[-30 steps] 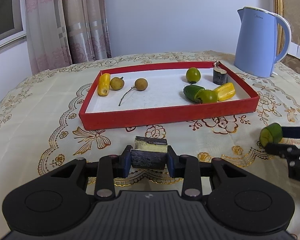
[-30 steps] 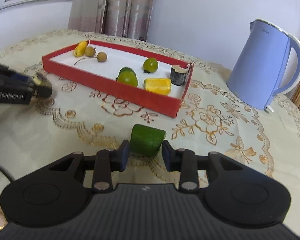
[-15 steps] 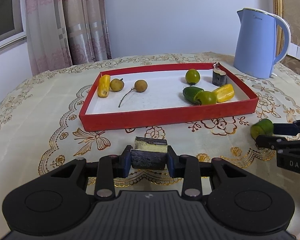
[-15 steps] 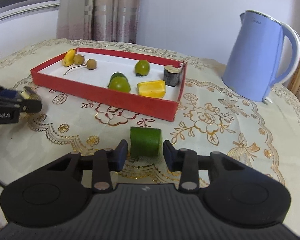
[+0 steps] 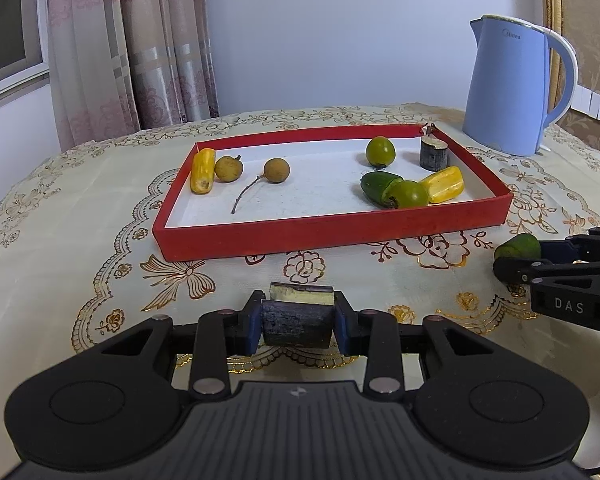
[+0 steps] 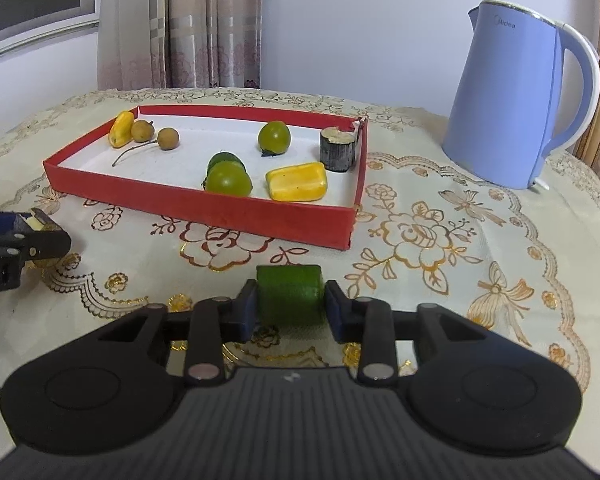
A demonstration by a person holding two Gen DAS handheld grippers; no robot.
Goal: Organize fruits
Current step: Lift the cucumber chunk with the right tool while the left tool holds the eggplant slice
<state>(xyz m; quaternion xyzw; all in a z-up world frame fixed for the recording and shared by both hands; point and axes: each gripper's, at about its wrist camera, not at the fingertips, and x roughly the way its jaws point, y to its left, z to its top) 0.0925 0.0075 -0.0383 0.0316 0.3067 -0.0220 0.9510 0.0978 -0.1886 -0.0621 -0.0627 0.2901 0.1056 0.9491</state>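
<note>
My left gripper (image 5: 298, 322) is shut on a dark sugarcane piece (image 5: 298, 324) with a pale cut face, held above the tablecloth in front of the red tray (image 5: 332, 230). My right gripper (image 6: 290, 306) is shut on a green cucumber piece (image 6: 290, 296), held over the cloth near the tray's right corner (image 6: 350, 226); it also shows in the left wrist view (image 5: 518, 246). The tray holds yellow pieces (image 5: 202, 170), brown longans (image 5: 276, 170), green fruits (image 5: 380, 151) and another sugarcane piece (image 5: 434, 154).
A blue electric kettle (image 5: 512, 88) stands at the back right beyond the tray; it also shows in the right wrist view (image 6: 512, 96). Curtains (image 5: 128, 44) hang behind the table. The embroidered tablecloth (image 5: 80, 240) covers the table.
My right gripper with the cucumber piece has swung left to face the tray more squarely and now sits higher in the left view. My left gripper has barely moved.
</note>
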